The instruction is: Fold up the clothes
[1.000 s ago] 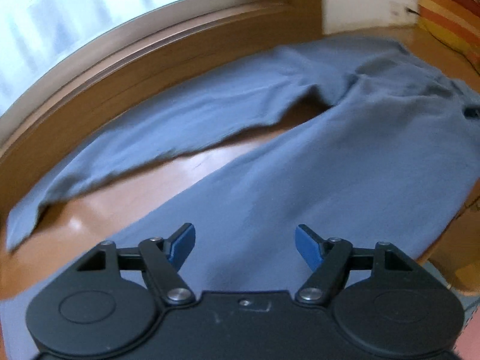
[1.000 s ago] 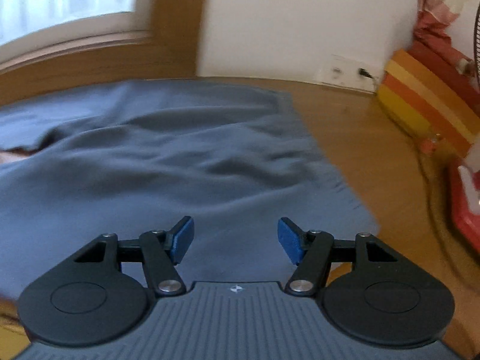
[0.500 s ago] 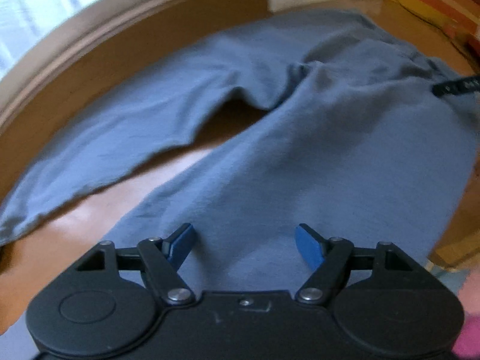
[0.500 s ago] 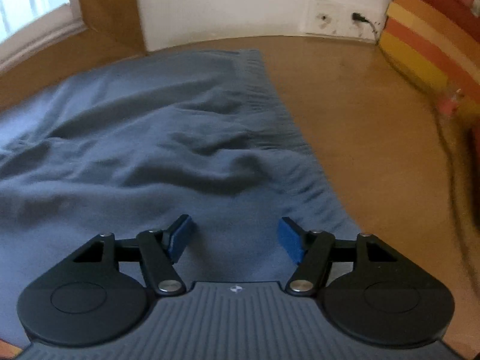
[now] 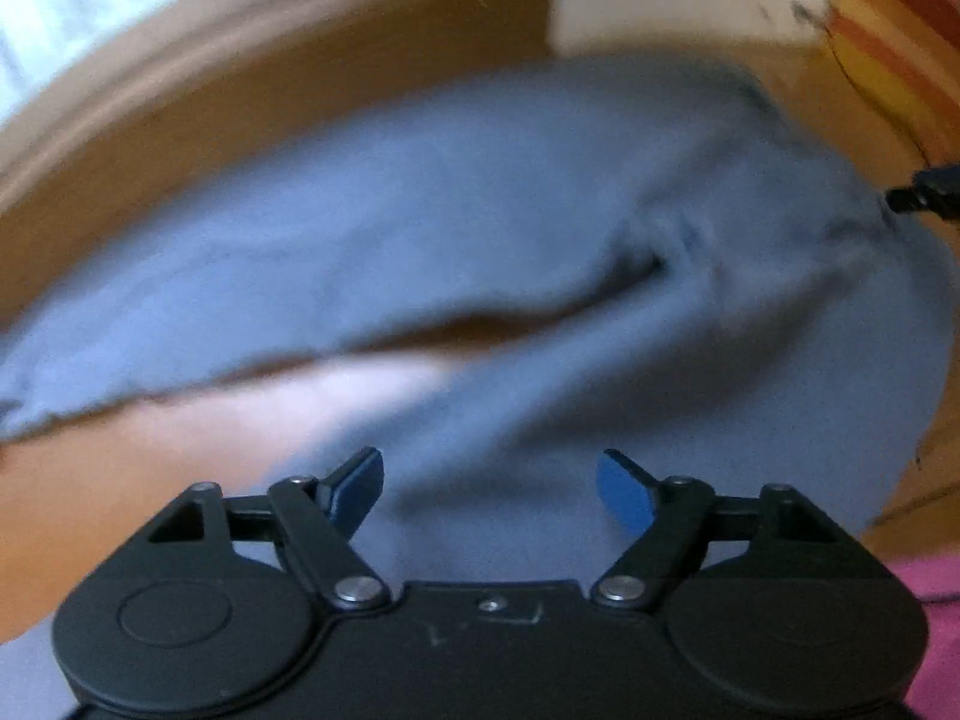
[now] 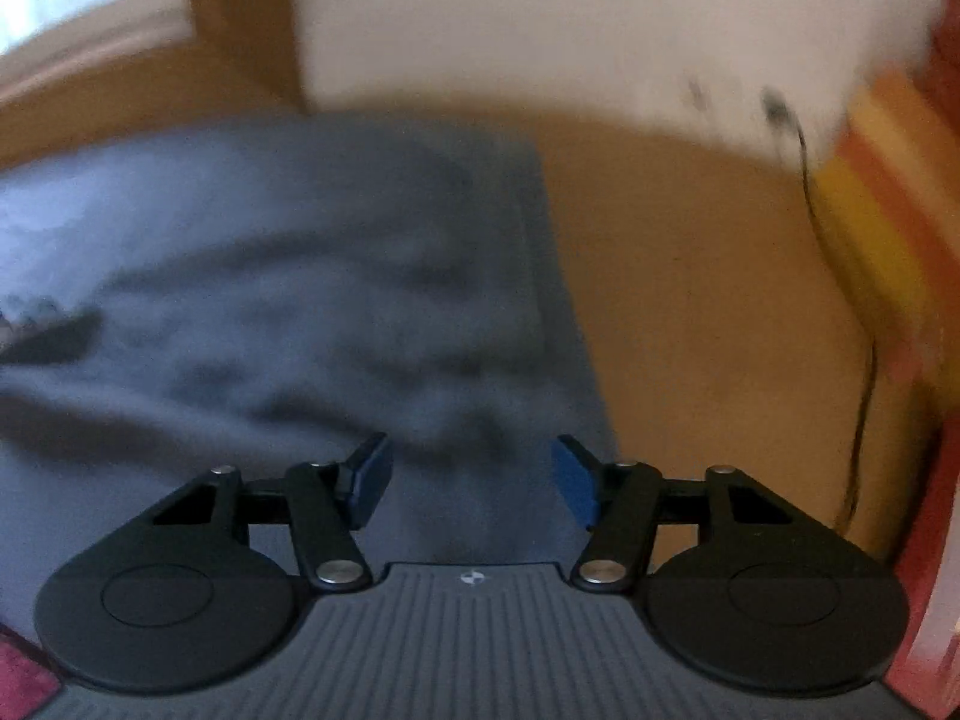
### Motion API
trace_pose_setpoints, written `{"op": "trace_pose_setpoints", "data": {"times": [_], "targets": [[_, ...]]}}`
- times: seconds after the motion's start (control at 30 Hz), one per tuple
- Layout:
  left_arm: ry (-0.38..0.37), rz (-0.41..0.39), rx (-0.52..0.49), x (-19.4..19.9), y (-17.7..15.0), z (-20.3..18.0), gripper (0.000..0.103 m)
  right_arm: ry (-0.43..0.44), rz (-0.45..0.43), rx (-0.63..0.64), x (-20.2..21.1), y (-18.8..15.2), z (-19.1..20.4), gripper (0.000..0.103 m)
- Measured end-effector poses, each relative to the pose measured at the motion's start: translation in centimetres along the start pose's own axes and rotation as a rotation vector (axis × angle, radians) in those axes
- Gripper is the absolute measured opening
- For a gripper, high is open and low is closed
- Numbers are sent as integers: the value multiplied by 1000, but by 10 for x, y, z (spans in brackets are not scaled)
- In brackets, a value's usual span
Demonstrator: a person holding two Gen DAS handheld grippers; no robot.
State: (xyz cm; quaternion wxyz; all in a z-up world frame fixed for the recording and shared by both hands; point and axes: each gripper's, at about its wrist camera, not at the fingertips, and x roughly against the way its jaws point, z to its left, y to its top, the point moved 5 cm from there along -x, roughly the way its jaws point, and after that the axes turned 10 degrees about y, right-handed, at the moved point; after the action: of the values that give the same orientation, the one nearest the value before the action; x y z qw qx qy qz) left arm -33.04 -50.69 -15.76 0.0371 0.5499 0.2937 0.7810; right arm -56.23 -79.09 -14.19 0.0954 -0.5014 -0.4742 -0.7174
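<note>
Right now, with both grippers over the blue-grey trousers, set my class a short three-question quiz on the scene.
1. True or false: the left gripper grips the blue-grey cloth trousers.
2. What shows between the two trouser legs: A bare wooden floor, B a pink towel, C a book?
3. Fill in: the black cable beside the right gripper runs up to the white ____.

Key: 1 false, nothing is between its opening jaws; 2 A; 3 wall.

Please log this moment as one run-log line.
left gripper: opening, empty | right gripper: closing, empty | blue trousers: spread on floor, unfolded
</note>
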Motion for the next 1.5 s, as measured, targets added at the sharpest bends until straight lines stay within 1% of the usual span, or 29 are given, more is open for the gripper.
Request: {"op": "trace_pose_setpoints", "data": {"times": [0.07,0.1,0.17,0.23,0.33,0.4,0.43,0.5,0.57,0.67,0.73,0.8,0.9,0.97,1.07,1.1,1.2,1.27,1.4,1.5], "targets": [[96,-34,33,-6,21,17,77,30,-67,41,3,24,1,65],[144,-43,46,-13,31,25,77,47,-89,51,-4,35,1,65],[228,-38,70,-35,50,40,77,72,-99,56,-29,53,1,64],[284,-9,92,-61,65,50,77,125,-92,60,-57,65,3,59],[297,44,116,-93,81,56,77,186,-70,55,-91,77,2,58],[314,76,98,-108,80,57,77,174,-39,62,-109,80,-2,56],[325,64,96,-111,80,57,81,162,-29,71,-116,81,-6,57],[324,51,89,-116,83,55,84,170,-51,77,-118,85,-16,56],[318,52,96,-117,84,56,86,164,-57,70,-121,89,-24,56],[329,55,115,-113,83,54,84,159,-58,47,-121,91,-29,55],[347,48,119,-105,80,50,81,149,-65,64,-114,91,-27,55],[346,26,137,-86,68,40,81,143,-105,85,-101,89,-24,56],[340,-11,167,-54,49,24,81,183,-161,113,-69,78,-18,58],[335,-32,184,-32,34,13,82,206,-190,124,-47,65,-15,60],[317,-47,185,-2,8,-10,82,199,-223,87,-15,34,-15,60],[309,-57,168,5,1,-19,82,194,-232,70,-5,23,-16,60],[284,-96,95,20,-15,-47,82,152,-263,-32,23,-18,-25,60],[238,-112,38,24,-26,-64,82,102,-272,-127,37,-46,-33,60],[164,-150,-40,26,-43,-89,82,8,-220,-250,62,-102,-58,60],[159,-171,-100,26,-56,-104,82,-66,-183,-207,69,-123,-66,60]]}}
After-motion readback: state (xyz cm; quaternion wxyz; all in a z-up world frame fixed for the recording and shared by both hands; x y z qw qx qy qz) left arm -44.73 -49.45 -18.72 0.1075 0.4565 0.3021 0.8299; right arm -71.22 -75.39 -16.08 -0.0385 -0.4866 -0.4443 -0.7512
